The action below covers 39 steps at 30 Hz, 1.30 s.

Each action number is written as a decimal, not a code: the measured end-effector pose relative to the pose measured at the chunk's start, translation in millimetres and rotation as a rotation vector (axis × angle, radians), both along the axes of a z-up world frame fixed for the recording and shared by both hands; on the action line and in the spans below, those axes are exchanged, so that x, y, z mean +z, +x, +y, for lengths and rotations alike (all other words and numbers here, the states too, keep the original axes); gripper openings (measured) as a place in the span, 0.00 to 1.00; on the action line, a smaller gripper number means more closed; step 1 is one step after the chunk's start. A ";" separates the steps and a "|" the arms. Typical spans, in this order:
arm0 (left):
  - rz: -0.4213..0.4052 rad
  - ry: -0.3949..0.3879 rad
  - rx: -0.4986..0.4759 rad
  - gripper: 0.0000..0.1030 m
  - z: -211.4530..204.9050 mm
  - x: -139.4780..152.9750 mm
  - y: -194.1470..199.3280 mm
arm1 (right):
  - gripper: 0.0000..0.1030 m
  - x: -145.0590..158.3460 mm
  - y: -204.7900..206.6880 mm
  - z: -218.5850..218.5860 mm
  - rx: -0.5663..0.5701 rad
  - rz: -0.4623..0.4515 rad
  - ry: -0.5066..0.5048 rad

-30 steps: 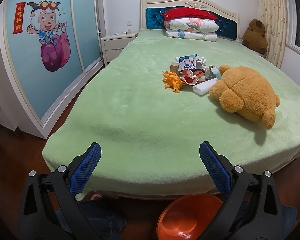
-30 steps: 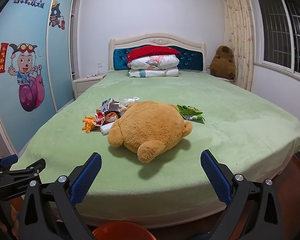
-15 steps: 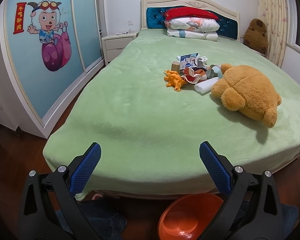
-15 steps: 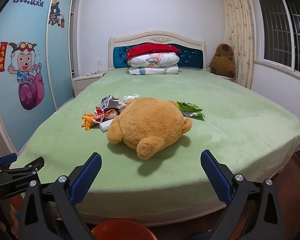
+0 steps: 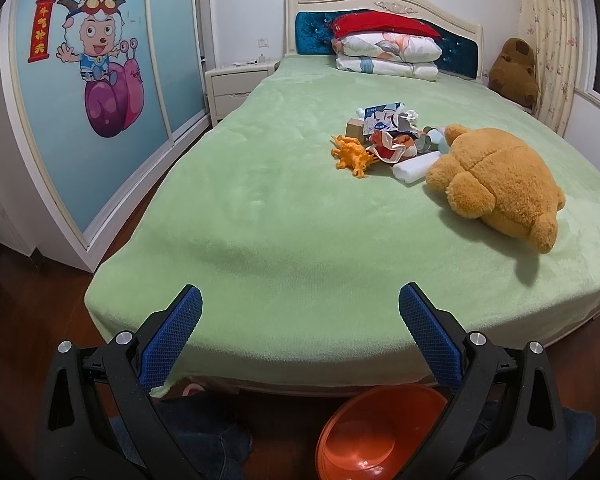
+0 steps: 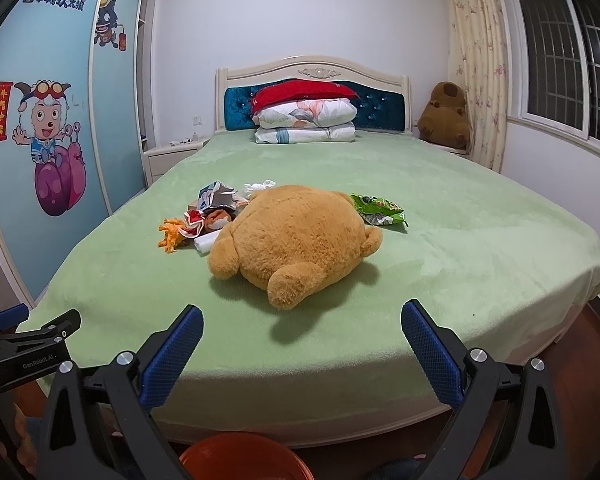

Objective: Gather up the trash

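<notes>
A pile of trash [image 5: 388, 136] lies mid-bed: crumpled wrappers, a small box, a white roll [image 5: 416, 166] and an orange toy [image 5: 352, 156]. It also shows in the right wrist view [image 6: 212, 212], left of the plush bear. A green snack bag [image 6: 378, 210] lies to the right of the bear. An orange basin [image 5: 380, 436] stands on the floor at the bed's foot, its rim showing in the right wrist view [image 6: 244, 458]. My left gripper [image 5: 300, 312] and right gripper [image 6: 302, 332] are open and empty, above the bed's foot edge, far from the trash.
A big tan plush bear [image 6: 296, 240] lies on the green bed [image 5: 280, 208], hiding part of the trash. Pillows [image 6: 304, 120] are stacked at the headboard. A wardrobe with cartoon doors [image 5: 92, 80] is on the left, a nightstand [image 5: 236, 84] behind it.
Both grippers have drifted slightly forward and up toward the bed. Both stay open.
</notes>
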<state>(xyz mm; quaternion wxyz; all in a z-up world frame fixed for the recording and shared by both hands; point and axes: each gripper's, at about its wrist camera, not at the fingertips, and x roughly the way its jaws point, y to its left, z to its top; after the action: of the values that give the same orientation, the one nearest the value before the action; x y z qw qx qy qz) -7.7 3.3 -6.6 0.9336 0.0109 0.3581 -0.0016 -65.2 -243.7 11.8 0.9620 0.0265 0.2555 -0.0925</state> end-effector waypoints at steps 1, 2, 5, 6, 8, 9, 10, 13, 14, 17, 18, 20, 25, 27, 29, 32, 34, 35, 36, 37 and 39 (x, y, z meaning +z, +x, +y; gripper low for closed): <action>0.001 0.000 0.000 0.93 0.1 -0.6 -0.6 | 0.95 -0.4 -0.3 -0.3 -0.001 0.000 0.000; 0.002 0.001 -0.001 0.93 -0.1 -0.8 -0.6 | 0.95 -0.8 -0.5 -0.8 -0.003 0.001 0.002; 0.007 0.001 -0.002 0.93 0.5 -1.4 -0.1 | 0.95 -1.4 0.1 -1.3 -0.003 0.003 0.004; 0.006 -0.001 -0.002 0.93 0.5 -1.1 0.1 | 0.95 -1.2 0.3 -1.5 -0.003 0.003 0.003; 0.005 0.000 -0.002 0.93 0.5 -0.4 -0.4 | 0.95 -1.3 0.2 -1.9 -0.002 0.003 0.004; 0.004 0.000 -0.003 0.93 0.5 -0.3 -1.0 | 0.95 -1.2 0.3 -1.7 -0.003 0.003 0.005; 0.004 0.000 -0.003 0.93 0.5 -0.2 -0.2 | 0.95 -1.2 0.4 -1.7 -0.003 0.003 0.005; 0.005 0.000 -0.002 0.93 0.4 -0.3 -0.2 | 0.95 -1.3 0.2 -1.6 -0.002 0.004 0.003; 0.005 -0.001 -0.003 0.93 0.4 -0.3 -0.3 | 0.95 -1.3 0.0 -1.7 -0.002 0.004 0.002; 0.007 -0.001 -0.003 0.93 0.7 -0.8 -0.7 | 0.95 -1.5 0.0 -1.8 -0.001 0.005 0.005; 0.007 -0.001 -0.004 0.93 0.6 -0.8 -0.5 | 0.95 -1.5 0.0 -1.7 -0.001 0.004 0.004; 0.010 0.000 -0.004 0.93 0.3 -1.4 0.0 | 0.95 -1.7 0.1 -2.0 -0.001 0.006 0.005; 0.009 -0.003 -0.004 0.93 0.3 -1.8 0.4 | 0.95 -1.4 0.1 -1.6 0.000 0.006 0.004; 0.009 -0.004 -0.004 0.93 0.5 -1.9 0.9 | 0.95 -1.1 -0.2 -2.0 0.001 0.003 0.006; 0.009 -0.004 -0.007 0.93 0.1 -2.3 1.7 | 0.95 0.2 -0.1 -3.4 0.002 -0.003 0.007; 0.007 0.003 -0.012 0.93 -2.2 -1.8 7.9 | 0.95 4.2 3.1 -8.1 0.004 -0.012 0.001; 0.008 0.004 -0.019 0.93 -4.0 -0.1 15.8 | 0.95 8.4 6.2 -12.6 -0.002 -0.017 -0.007; 0.005 0.002 -0.026 0.93 -5.3 0.4 21.6 | 0.95 10.1 7.9 -15.8 -0.008 -0.019 -0.009; 0.003 -0.004 -0.036 0.93 -6.2 1.1 27.7 | 0.95 11.8 10.1 -21.2 -0.016 -0.023 -0.008; 0.003 -0.015 -0.047 0.93 -6.9 1.0 34.8 | 0.95 12.7 11.5 -24.9 -0.022 -0.026 -0.006; 0.018 -0.039 -0.062 0.93 -7.6 1.2 56.2 | 0.95 13.9 15.3 -32.0 -0.033 -0.024 -0.003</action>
<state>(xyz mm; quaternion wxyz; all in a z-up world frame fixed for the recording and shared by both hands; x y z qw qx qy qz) 48.5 -4.3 -5.4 0.9298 0.0039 0.3660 -0.0376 -49.8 -275.7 25.7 0.9634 0.0303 0.2433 -0.1085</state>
